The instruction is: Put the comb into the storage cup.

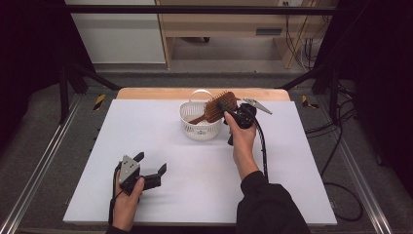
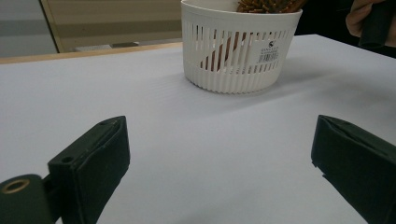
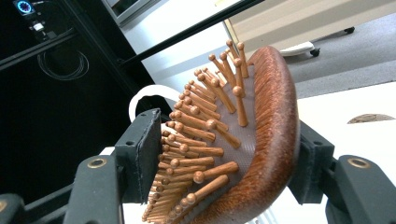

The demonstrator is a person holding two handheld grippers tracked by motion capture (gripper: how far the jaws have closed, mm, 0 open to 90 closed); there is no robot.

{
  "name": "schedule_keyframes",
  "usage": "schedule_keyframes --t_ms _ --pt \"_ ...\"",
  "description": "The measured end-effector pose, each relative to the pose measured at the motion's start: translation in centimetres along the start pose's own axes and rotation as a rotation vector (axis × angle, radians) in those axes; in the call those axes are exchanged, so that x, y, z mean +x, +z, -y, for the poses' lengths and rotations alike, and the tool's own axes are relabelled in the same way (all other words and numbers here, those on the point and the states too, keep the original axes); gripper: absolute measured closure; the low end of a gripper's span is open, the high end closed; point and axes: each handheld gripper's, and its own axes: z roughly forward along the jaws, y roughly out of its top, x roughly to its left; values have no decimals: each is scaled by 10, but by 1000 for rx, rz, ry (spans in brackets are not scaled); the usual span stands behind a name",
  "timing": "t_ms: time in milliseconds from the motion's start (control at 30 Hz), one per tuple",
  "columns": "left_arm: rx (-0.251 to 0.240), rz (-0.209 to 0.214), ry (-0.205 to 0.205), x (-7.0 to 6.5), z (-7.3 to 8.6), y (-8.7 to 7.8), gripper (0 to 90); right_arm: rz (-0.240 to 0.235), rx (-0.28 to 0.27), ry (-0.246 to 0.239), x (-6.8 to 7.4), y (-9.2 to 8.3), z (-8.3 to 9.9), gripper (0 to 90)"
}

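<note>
Your right gripper (image 1: 228, 113) sits just above centre of the high view, at the right side of the white basket (image 1: 195, 127), and it is pinching the head of the wooden hairbrush (image 1: 220, 106). In the right gripper view the brush (image 3: 261, 140) stands between the two black jaws: one pad presses against the tips of the wooden pins, the other against the rounded wooden back, so the jaws are clamped across the thickness of the head. The head rises out past the jaws toward the top of that frame, pins facing left. In the high view the brush handle slants down and left into the basket, while the head stays above the rim, next to your right hand (image 1: 242, 138). The basket stands on the white bench (image 1: 146, 126) near its far edge. Your left gripper (image 1: 152, 165) rests at the lower left of the high view, well apart from the basket and brush, jaws spread wide with nothing between them; the left gripper view shows bare bench between them and the basket (image 2: 238, 56) farther off at top centre.
</note>
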Motion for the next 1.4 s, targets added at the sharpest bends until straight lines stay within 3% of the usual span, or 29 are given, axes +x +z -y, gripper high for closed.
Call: schedule_keyframes --t_ms 333,633,900,1133,1233,1400 --pt "5 5 0 0 0 0 46 1 8 9 -3 -1 -1 349" --pt "4 7 2 0 0 0 46 9 22 -16 -5 -3 -1 307" --pt "4 7 2 -1 0 0 47 44 34 -82 -5 -8 -6 208" --pt "6 6 2 -1 0 1 46 67 44 -122 -2 -10 -7 168" --pt "6 7 2 -1 0 1 46 80 51 -172 0 -12 -7 138" --pt "6 7 1 0 0 1 46 96 43 -202 3 -14 -8 126"
